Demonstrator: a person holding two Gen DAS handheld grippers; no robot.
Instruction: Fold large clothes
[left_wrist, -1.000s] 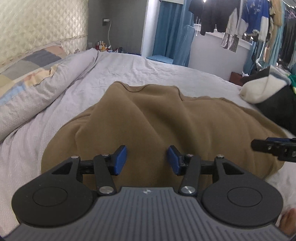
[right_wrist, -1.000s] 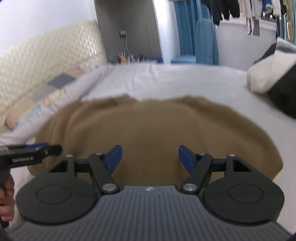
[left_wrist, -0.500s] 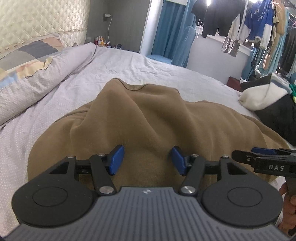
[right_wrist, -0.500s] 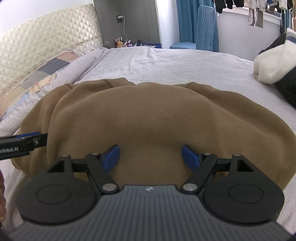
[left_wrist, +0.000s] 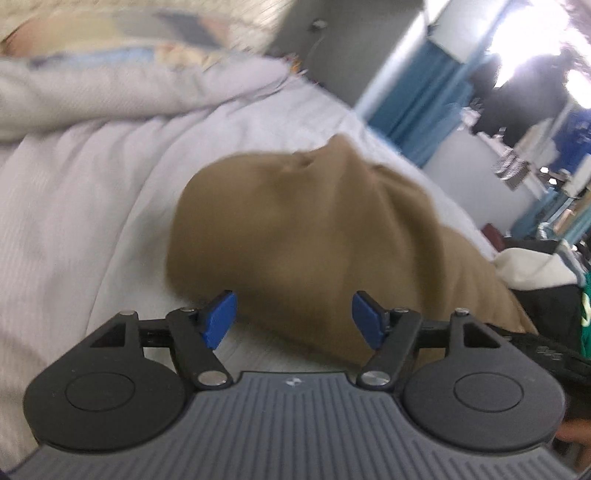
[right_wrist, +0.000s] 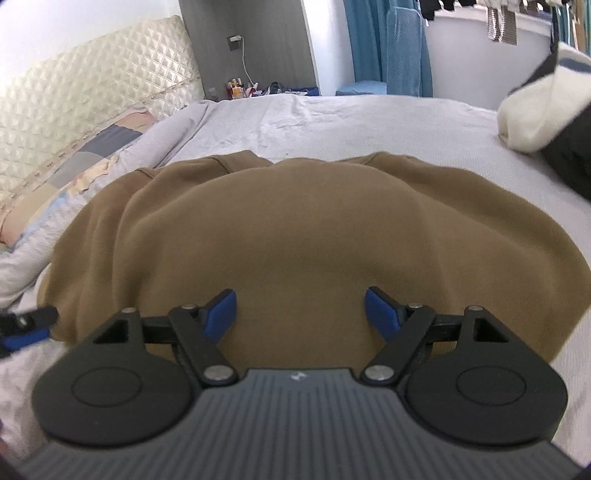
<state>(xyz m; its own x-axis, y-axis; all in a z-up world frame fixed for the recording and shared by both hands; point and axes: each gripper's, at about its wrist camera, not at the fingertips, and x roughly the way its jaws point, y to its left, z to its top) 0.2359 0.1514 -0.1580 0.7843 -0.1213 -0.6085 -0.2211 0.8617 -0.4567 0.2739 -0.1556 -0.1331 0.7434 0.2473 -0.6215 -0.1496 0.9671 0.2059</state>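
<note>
The left wrist view is smeared by motion: the patchwork pillow (left_wrist: 122, 40) and hanging clothes (left_wrist: 517, 110) are unreadable. The brown knit sweater (right_wrist: 314, 236) has its near hem hidden behind the black gripper body (right_wrist: 299, 417). The cream-and-black garment pile (right_wrist: 546, 122) is cut off at the right edge.

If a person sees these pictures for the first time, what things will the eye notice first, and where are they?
The eye goes first to the big brown sweater, lying rumpled in the middle of the pale grey bed. Next come the blue-padded jaws of the right gripper and the left gripper, both open low in the foreground, over the sweater's near edge. At the far right lies a white and black pile of clothes.
</note>
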